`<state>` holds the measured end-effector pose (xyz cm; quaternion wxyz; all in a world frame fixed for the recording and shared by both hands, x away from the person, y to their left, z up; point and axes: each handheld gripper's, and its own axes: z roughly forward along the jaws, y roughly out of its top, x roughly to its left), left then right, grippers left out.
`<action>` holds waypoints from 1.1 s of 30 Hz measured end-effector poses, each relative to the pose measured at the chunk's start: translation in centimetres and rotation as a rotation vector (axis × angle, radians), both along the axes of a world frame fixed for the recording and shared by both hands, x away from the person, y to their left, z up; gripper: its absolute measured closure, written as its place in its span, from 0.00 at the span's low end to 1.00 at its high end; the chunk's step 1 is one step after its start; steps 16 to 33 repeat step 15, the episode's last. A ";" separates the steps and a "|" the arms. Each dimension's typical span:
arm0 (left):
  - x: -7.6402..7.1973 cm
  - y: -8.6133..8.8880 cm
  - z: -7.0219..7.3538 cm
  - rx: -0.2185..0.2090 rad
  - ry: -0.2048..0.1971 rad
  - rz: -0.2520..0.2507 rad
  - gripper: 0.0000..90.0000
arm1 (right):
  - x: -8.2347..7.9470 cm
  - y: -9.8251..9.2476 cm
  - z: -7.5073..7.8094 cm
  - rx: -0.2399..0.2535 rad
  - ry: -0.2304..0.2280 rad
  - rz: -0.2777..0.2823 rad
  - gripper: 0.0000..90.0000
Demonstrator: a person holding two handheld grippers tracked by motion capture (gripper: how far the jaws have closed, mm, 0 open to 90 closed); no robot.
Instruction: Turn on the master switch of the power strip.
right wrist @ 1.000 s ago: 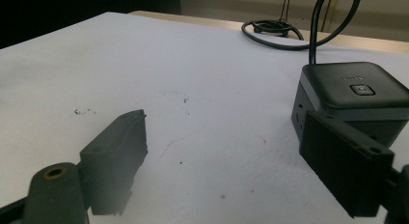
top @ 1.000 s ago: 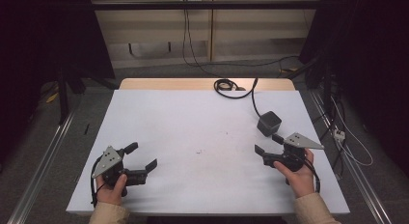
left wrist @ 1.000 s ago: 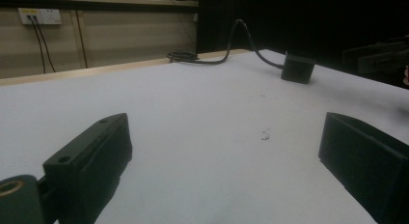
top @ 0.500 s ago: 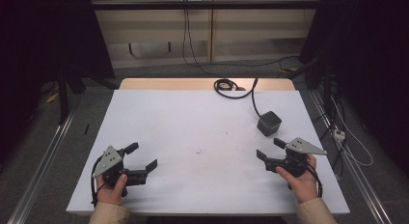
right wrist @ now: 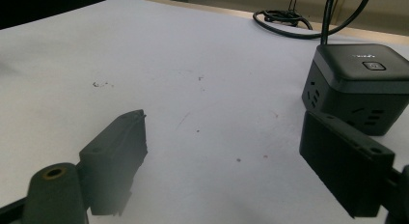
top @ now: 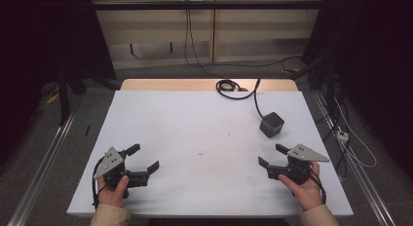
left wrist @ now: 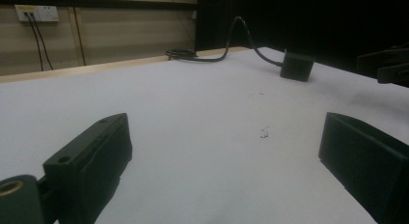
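Both grippers are resting low at the near corners of the white surface, seemingly waiting: the left gripper and right gripper are spreading their fingers wide around nothing, while the black socket cube is sitting just beyond the right one, its cable trailing off the far edge
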<state>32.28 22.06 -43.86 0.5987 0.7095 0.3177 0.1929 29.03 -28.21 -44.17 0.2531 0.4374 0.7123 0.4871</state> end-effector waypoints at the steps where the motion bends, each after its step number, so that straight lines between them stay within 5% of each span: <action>1: 0.0 0.0 0.0 0.000 0.000 -0.001 0.05 | -0.1 0.0 0.0 -0.003 0.002 0.002 0.19; 33: 0.3 -0.3 -0.2 0.012 0.013 -0.013 0.05 | -1.3 -0.4 -0.4 -0.025 0.012 0.003 0.17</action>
